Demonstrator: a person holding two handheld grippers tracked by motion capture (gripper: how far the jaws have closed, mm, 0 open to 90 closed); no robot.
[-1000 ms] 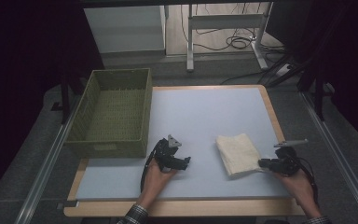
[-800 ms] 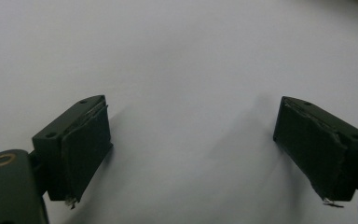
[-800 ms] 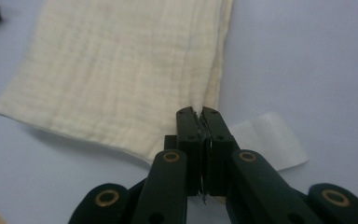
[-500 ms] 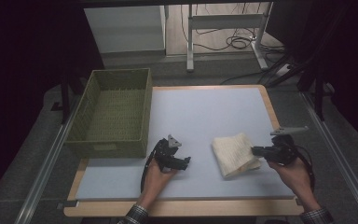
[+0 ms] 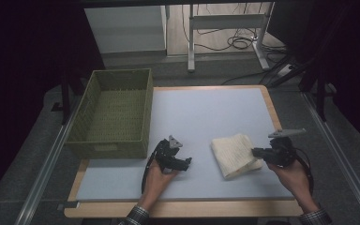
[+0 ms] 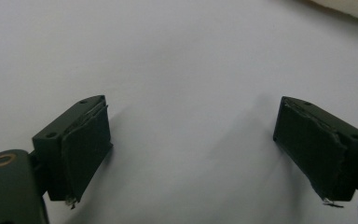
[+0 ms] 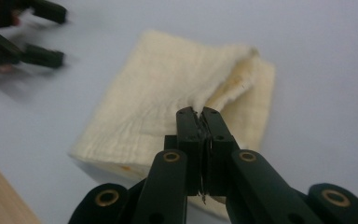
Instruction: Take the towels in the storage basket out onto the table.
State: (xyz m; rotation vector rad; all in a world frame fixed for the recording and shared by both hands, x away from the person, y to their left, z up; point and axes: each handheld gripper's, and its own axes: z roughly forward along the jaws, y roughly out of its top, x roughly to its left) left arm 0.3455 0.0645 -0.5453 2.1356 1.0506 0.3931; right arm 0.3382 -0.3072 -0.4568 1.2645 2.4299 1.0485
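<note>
- The right gripper [image 7: 200,114] is clenched on the top layer of the folded cream cloth [image 7: 168,98]; in the right gripper view the jaws meet with a thin pinch of fabric between them, and that layer peaks up off the stack at the pinch.
- In the high view the right gripper [image 5: 258,153] comes at the cloth [image 5: 232,153] from its 3 o'clock edge, held by the right hand [image 5: 294,176].
- The left gripper [image 6: 191,140] stands released, jaws wide with nothing between them, over the bare mat; in the high view it [image 5: 186,163] rests at 9 o'clock of the cloth, apart from it.
- The cloth lies on the pale blue mat [image 5: 201,112], toward its near right part, well apart from the green woven basket [image 5: 115,115] at 10 o'clock.
- It looks light, soft and limp: a pinch lifts one layer only, so the fold is likely to open. A hold on the corner or edge seems surest, with the free gripper on the opposite edge.
- The folded stack is roughly oblong; its long axis runs from about 11 to 5 o'clock, slightly skewed to the mat's edges.
</note>
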